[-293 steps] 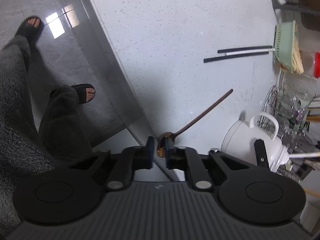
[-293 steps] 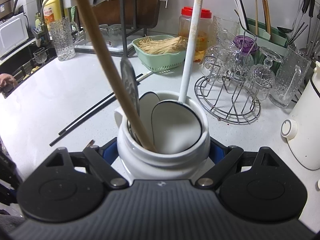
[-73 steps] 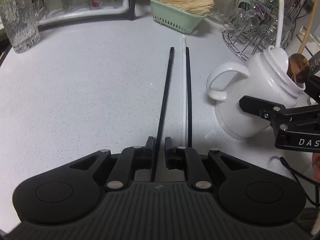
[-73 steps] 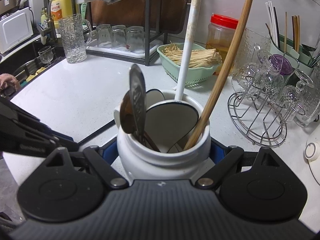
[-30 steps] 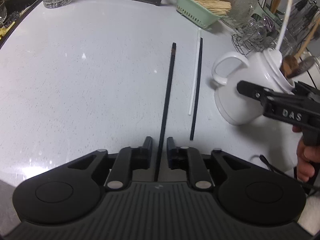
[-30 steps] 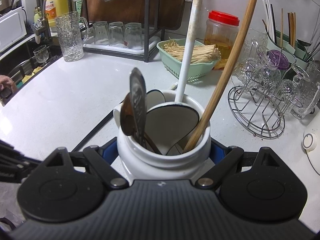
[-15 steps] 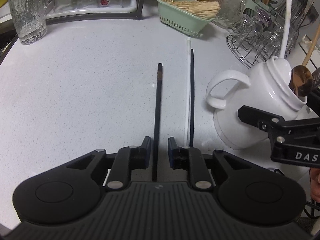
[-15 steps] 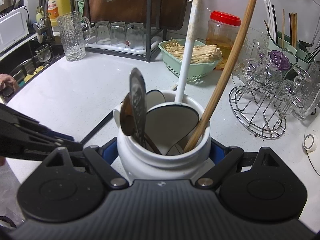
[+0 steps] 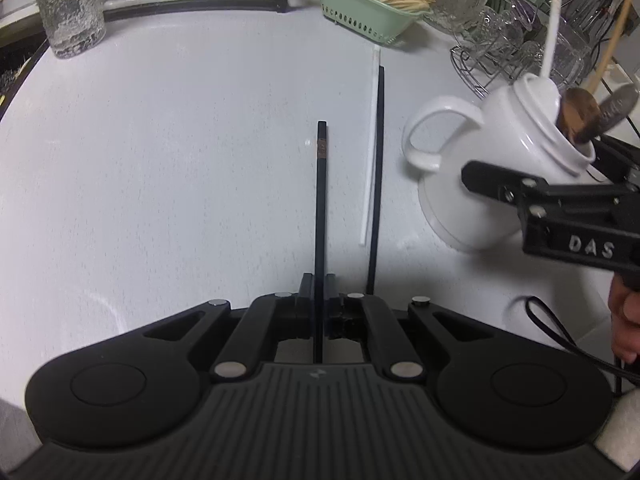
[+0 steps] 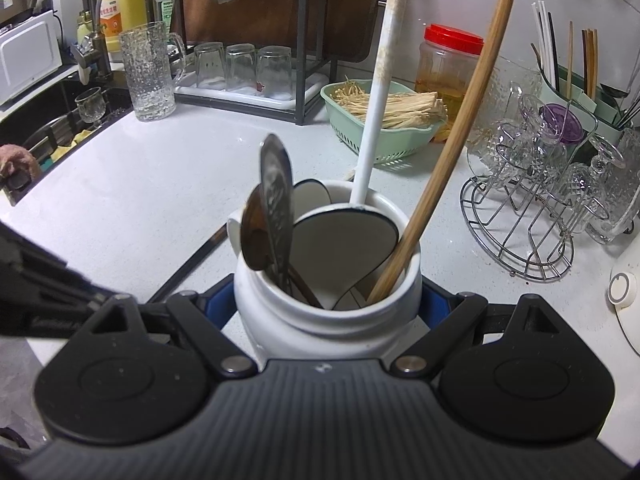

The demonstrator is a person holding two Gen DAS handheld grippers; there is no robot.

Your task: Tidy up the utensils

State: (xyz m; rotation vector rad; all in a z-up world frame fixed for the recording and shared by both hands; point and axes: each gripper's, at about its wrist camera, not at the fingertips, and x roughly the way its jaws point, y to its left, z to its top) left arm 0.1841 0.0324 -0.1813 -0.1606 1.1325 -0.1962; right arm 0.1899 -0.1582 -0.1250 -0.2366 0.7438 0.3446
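A black chopstick (image 9: 321,200) sits pinched at its near end between the jaws of the left gripper (image 9: 319,294), which have just been closing and now press on it from both sides. The stick runs straight away from the gripper over the white desk (image 9: 180,160), a small brown band near its far tip. Whether its far end touches the desk cannot be told.

Just to its right, flat on the desk, lie a second black chopstick (image 9: 377,176) and a white chopstick (image 9: 370,152), side by side and nearly parallel to the held one.

Further right, the right gripper (image 10: 327,300) holds a white ceramic jug (image 10: 320,316) tilted, jaws spread wide around its body with blue pads against both sides. In the left wrist view, the jug (image 9: 492,160) leans with its handle toward the chopsticks. Inside it stand a white ladle (image 10: 344,248) with a long white handle, a wooden stick (image 10: 452,136), a metal spoon (image 10: 276,200) and a brownish spoon (image 10: 254,240).

Beyond, along the desk's far edge, stand a green basket (image 10: 380,136) of pale strands, a red-lidded jar (image 10: 450,64), a wire rack (image 10: 532,208) of glassware and a tall textured glass mug (image 10: 148,76).
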